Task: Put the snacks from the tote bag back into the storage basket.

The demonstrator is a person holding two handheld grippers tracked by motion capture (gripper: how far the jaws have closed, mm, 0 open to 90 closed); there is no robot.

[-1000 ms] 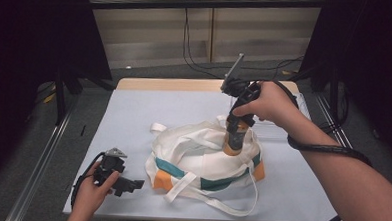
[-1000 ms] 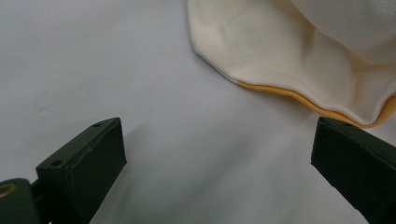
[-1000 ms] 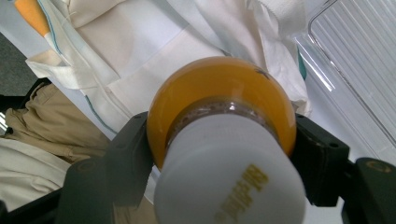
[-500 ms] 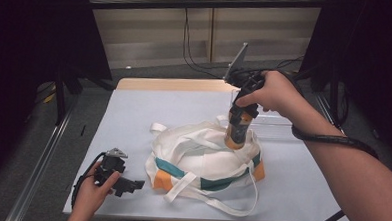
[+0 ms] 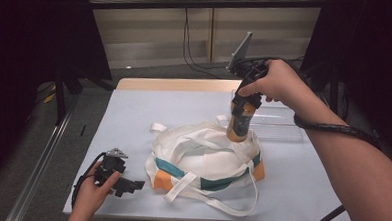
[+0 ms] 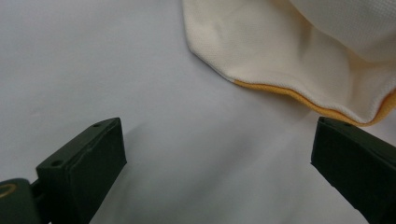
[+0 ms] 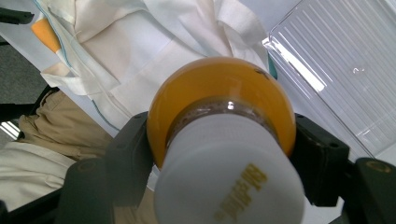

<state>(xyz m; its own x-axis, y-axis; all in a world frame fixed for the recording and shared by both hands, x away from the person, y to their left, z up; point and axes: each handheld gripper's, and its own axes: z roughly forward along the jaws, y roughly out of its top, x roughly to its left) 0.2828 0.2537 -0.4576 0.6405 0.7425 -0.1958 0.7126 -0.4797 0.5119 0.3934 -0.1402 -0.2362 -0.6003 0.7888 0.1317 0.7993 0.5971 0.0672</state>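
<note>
Right gripper [image 5: 242, 118]: jaws clamped on orange bottle [image 5: 240, 123] above bag [image 5: 207, 158].
Left gripper [image 5: 126, 184]: jaws wide apart, holding nothing, near table's [image 5: 134, 113] front-left corner.

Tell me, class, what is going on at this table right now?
A person works with two handheld grippers. The right gripper is clamped on an orange bottle with a white cap, holding it upright over a crumpled white cloth bag with teal and orange trim. A clear ribbed plastic tray lies just beyond the bag. The left gripper rests open on the pale table, beside the bag's orange-edged corner.
</note>
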